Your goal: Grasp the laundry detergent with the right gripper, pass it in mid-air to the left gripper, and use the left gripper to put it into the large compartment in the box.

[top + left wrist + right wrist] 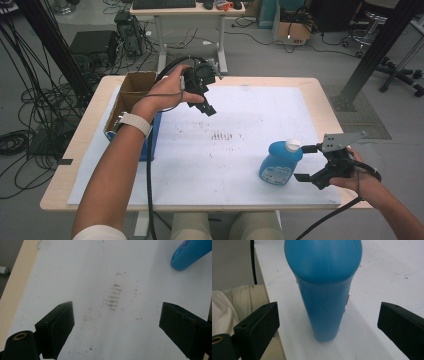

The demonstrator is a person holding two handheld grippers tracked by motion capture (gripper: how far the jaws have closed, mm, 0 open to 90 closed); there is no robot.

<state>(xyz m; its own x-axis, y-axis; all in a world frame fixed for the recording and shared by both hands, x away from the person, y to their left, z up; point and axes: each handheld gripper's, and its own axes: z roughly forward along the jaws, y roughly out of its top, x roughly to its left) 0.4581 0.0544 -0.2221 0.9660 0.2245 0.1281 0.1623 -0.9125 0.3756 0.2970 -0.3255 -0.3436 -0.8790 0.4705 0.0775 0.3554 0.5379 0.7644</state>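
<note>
A blue bottle (280,162) with a white cap stands upright on the white sheet at the right front of the table. My right gripper (306,163) is open just to its right, its jaws pointing at the bottle, a small gap apart from it. In the right gripper view the blue bottle (324,290) stands centred between the two spread jaws, ahead of them. My left gripper (204,104) is held above the table's back left, open and empty. In the left gripper view the blue bottle (191,253) sits at the top right corner, far off.
An open cardboard box (131,95) with a blue thing (151,140) beside it stands at the table's left edge. Smudge marks (222,135) stain the white sheet (220,175) in the middle. Beyond the table are a desk (185,15), cables and stools.
</note>
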